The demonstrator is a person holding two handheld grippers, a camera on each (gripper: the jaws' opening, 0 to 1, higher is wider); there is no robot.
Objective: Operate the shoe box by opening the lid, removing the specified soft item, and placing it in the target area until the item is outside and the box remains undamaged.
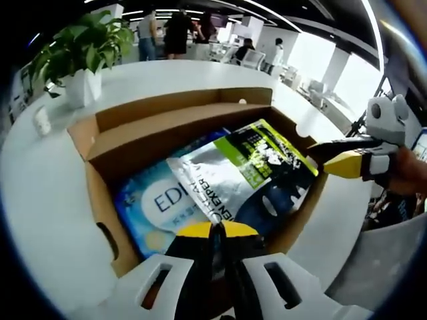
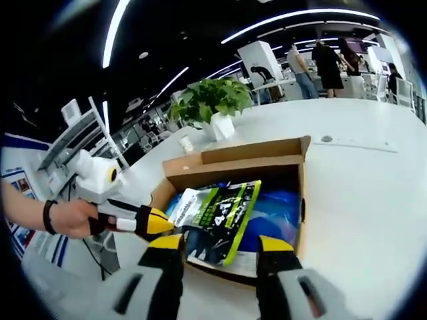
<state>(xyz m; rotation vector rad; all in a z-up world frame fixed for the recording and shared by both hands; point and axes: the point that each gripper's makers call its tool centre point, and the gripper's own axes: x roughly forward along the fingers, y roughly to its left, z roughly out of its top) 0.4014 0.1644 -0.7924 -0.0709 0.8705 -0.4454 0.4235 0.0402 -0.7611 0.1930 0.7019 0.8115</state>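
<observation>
An open cardboard box (image 1: pixel 100 200) stands on a white table, its lid flap folded back at the far side. Inside lies a blue pack (image 1: pixel 157 207) with a silver and green pouch (image 1: pixel 233 173) slanting over it. My left gripper (image 1: pixel 215 230) is shut at the pouch's near edge and seems to pinch it. In the right gripper view this gripper (image 2: pixel 160 221) reaches in from the left to the corner of the pouch (image 2: pixel 220 213). My right gripper (image 2: pixel 220 245) hangs open in front of the box (image 2: pixel 233 160), holding nothing. In the left gripper view it (image 1: pixel 333 157) hovers at the box's right wall.
A potted plant (image 1: pixel 83 50) in a white pot and a small white object (image 1: pixel 42 120) stand on the table (image 1: pixel 40 200) beyond the box. Bare tabletop (image 2: pixel 360 200) lies around the box. Several people stand far back in the room.
</observation>
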